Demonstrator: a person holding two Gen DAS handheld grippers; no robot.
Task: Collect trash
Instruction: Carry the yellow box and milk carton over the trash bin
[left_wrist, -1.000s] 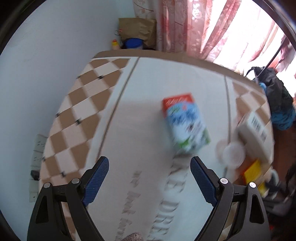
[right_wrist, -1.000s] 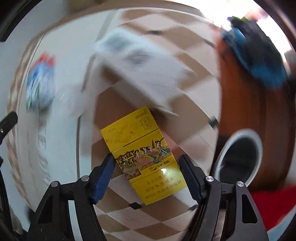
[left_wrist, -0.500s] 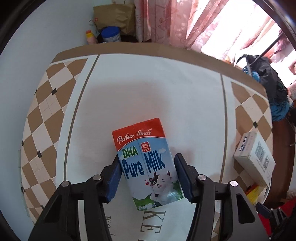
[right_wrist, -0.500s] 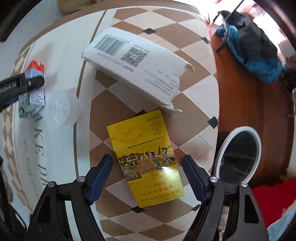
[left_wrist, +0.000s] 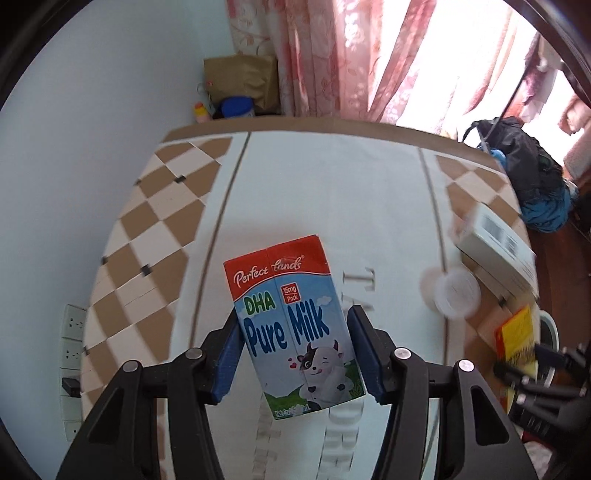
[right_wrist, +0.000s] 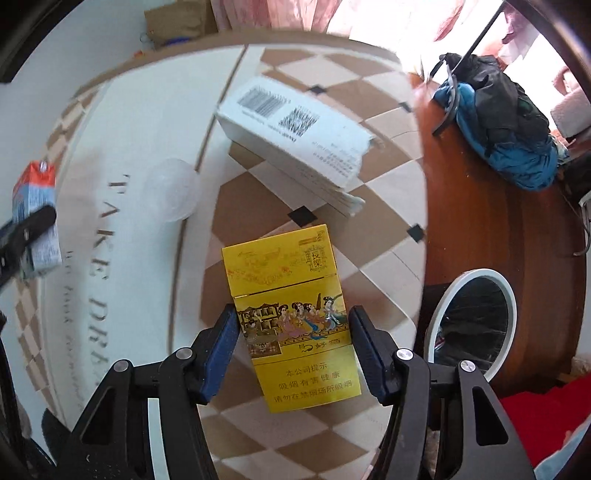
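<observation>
Milk carton (left_wrist: 295, 328) clamped between blue pads of left gripper (left_wrist: 293, 354), lifted clear of tablecloth (left_wrist: 325, 192). Yellow cigarette pack (right_wrist: 291, 325) pinched between right gripper (right_wrist: 293, 347) fingers. White box (right_wrist: 295, 136) ahead of right gripper; bin (right_wrist: 471, 325) to its right.

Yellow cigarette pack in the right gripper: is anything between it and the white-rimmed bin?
Nothing visible. The right gripper is shut on the yellow cigarette pack, and the white-rimmed bin sits open to its right, off the table edge. The white carton and clear plastic lid lie farther back.
</observation>
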